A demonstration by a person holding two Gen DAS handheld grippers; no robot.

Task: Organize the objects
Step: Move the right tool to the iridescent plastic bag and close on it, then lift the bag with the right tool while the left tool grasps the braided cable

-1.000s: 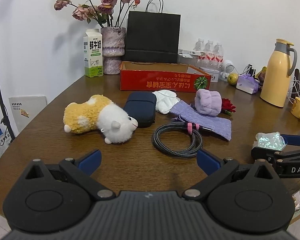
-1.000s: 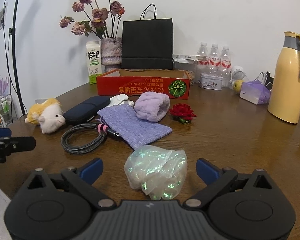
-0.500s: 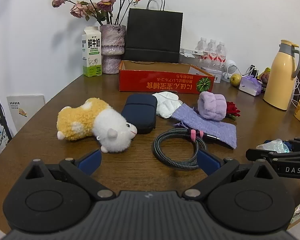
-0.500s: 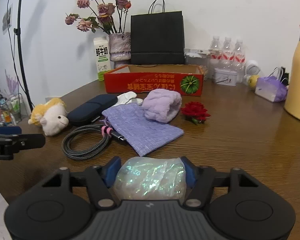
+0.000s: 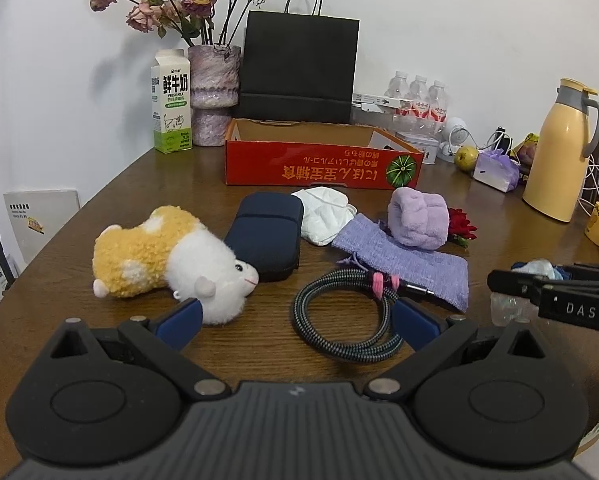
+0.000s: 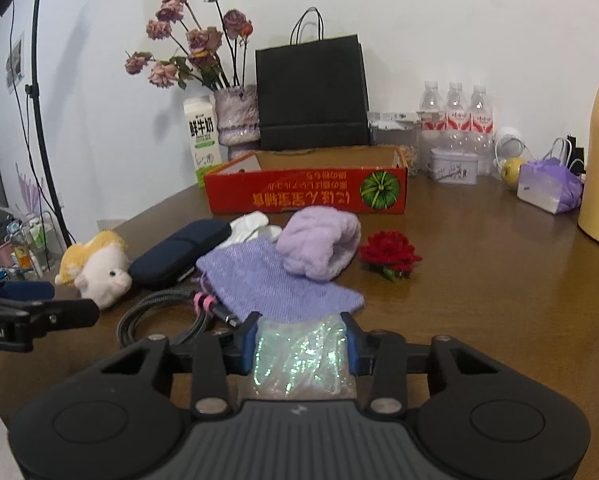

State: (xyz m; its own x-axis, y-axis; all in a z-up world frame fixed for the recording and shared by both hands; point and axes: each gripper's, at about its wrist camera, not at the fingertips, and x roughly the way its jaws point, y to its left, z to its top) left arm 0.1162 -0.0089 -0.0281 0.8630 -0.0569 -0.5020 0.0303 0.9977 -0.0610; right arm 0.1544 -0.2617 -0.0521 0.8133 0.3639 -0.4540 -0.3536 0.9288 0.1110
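Brown wooden surface [image 5: 499, 216], and it's crowded: plush toy [image 5: 167, 258] lying on its side at the left, dark case [image 5: 265, 234] just beside it, coiled cable [image 5: 345, 314] up front. White mask [image 5: 323, 214], purple pouch [image 5: 413, 266], purple towel roll [image 5: 417, 220], red flower [image 5: 461, 226]. Behind, the red box [image 5: 323, 164], milk carton [image 5: 171, 102], vase [image 5: 213, 96], black bag [image 5: 299, 66], yellow flask [image 5: 559, 148].

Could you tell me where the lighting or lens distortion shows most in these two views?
Left wrist view: flowers cast soft shadows on the wall; the table edge bows from the fisheye. Right wrist view: the iridescent bag glints green; the light stand curves.
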